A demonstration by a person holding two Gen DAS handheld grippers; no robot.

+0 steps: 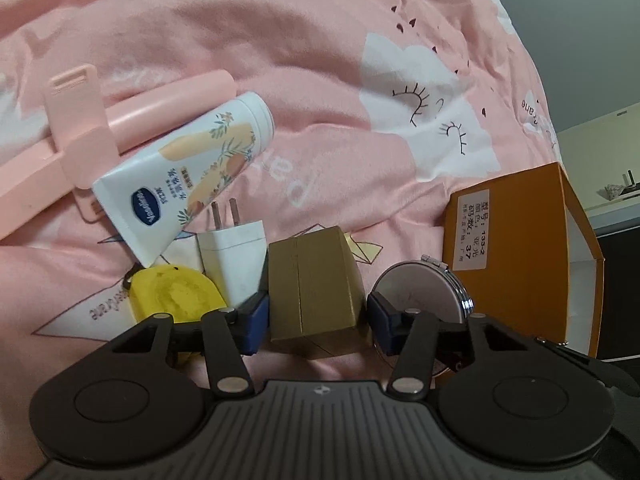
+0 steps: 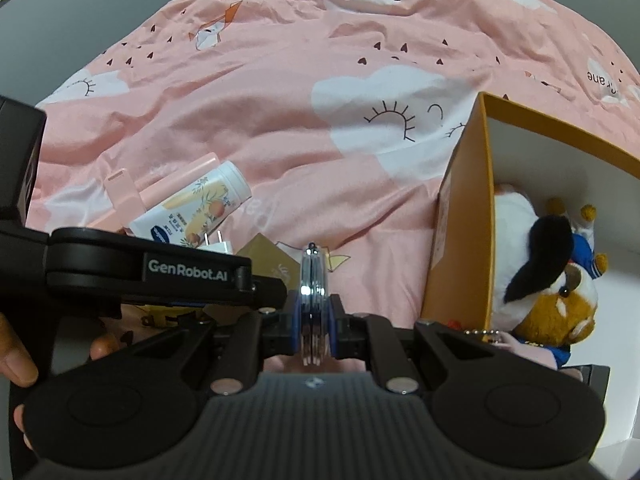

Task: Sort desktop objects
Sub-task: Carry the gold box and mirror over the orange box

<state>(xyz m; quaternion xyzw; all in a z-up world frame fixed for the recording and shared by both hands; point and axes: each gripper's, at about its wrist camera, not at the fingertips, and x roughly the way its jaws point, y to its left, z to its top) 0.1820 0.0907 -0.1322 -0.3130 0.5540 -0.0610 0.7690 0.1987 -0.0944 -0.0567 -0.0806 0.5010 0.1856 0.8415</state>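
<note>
Gold box (image 1: 312,284): small carton, upright on the pink sheet (image 1: 280,40), standing between the spread jaws of the left gripper (image 1: 318,316); the left pad looks to be at the box's side, the right pad stands clear, so nothing is gripped. Compact mirror (image 2: 314,300): round, silver-rimmed, just right of the gold box, clamped edge-on between the nearly closed jaws of the right gripper (image 2: 314,330). White plug (image 1: 234,264): just left of the gold box, prongs up. Yellow item (image 1: 176,292): left of the plug, low beside the box; kind unclear. Lotion tube (image 1: 192,172): above and left of the box, leaning across the plug. Pink stand (image 1: 76,140): beyond the tube. Orange box (image 1: 520,248): open, right of the gold box past the mirror, labelled on its end; plush toy (image 2: 552,288) lies inside.
</note>
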